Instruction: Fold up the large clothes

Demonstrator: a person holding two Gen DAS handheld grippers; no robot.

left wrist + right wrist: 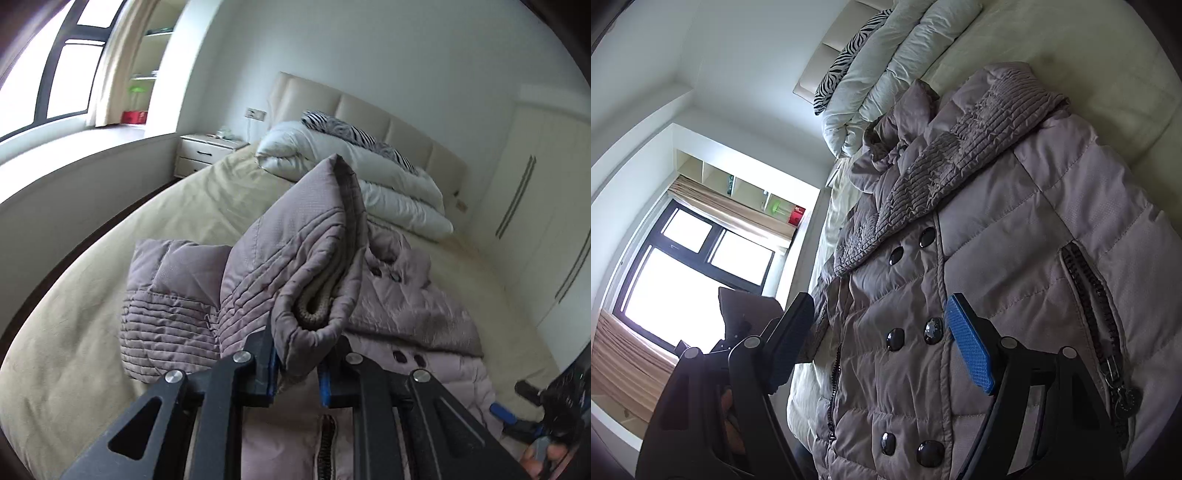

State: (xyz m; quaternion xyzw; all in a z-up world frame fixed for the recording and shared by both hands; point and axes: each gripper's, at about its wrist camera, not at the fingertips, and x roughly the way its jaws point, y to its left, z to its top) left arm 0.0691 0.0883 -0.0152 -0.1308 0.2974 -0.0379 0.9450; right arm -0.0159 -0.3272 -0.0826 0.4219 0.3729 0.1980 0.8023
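Note:
A mauve quilted puffer coat [413,317] lies spread on the bed. My left gripper [297,360] is shut on the cuff end of one sleeve [295,258] and holds it raised above the coat body. The other sleeve [166,295] lies flat to the left. In the right wrist view the coat [1015,240] lies front up, with dark snap buttons [932,330] and a zipped pocket [1093,299]. My right gripper [882,339] is open, its jaws wide apart just over the button front, holding nothing. The right gripper also shows at the left wrist view's lower right edge [517,406].
The coat rests on a beige bed sheet [92,295]. A folded white duvet [369,184] and a zebra pillow [347,133] lie at the padded headboard [369,110]. A white nightstand [207,151] stands left; wardrobe doors [535,184] right; a window [690,269] beyond.

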